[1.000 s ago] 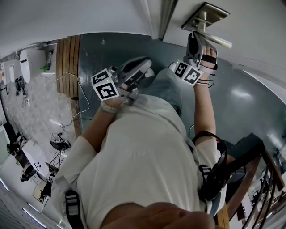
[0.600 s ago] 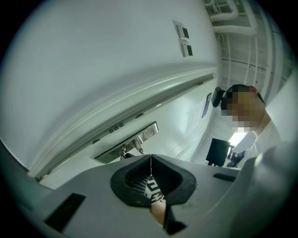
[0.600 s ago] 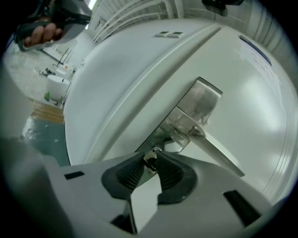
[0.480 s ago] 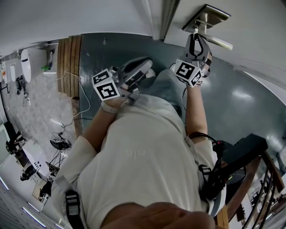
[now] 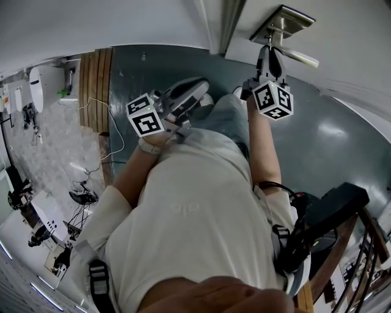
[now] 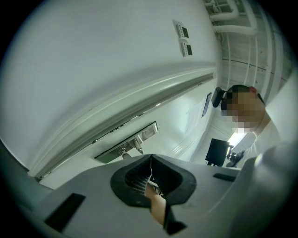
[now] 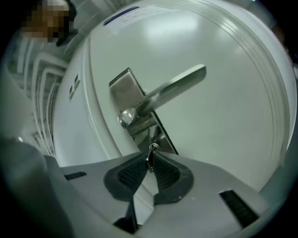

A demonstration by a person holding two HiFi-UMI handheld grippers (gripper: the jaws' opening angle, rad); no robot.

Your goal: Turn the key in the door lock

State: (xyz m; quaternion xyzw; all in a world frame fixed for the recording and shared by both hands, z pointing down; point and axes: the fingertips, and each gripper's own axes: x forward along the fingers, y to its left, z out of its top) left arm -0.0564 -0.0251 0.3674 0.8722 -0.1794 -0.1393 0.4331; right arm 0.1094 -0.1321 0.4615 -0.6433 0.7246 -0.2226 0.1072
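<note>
Head view, right gripper [image 5: 269, 52]: raised to the white door [image 5: 348, 43], tips just under the lever handle [image 5: 300, 58], marker cube on top; key hidden behind the jaws here.
Head view, left gripper [image 5: 194, 90]: held out in front of the chest, well apart from the lock, marker cube turned to the camera.
Head view, lock plate [image 5: 287, 17]: brushed metal, set on the door near its edge.
Head view, floor [image 5: 342, 134]: dark and glossy, below both arms.
Left gripper view, left gripper [image 6: 151, 162]: jaws pressed together, nothing between the pads.
Left gripper view, background: white panelled surface with a metal plate [image 6: 125, 143] just past the tips; a person [image 6: 242, 107] far off at right.
Right gripper view, right gripper [image 7: 150, 165]: jaws just drawn closer and now clamped on the key [image 7: 152, 149], ribbed pads against its flat sides.
Right gripper view, key: thin metal, edge-on and near upright between the pads, ring end showing above them, seated in the lower part of the lock plate [image 7: 128, 93].
Right gripper view, lever handle [image 7: 172, 88]: above the key, slanting up to the right across the door [image 7: 223, 121].
</note>
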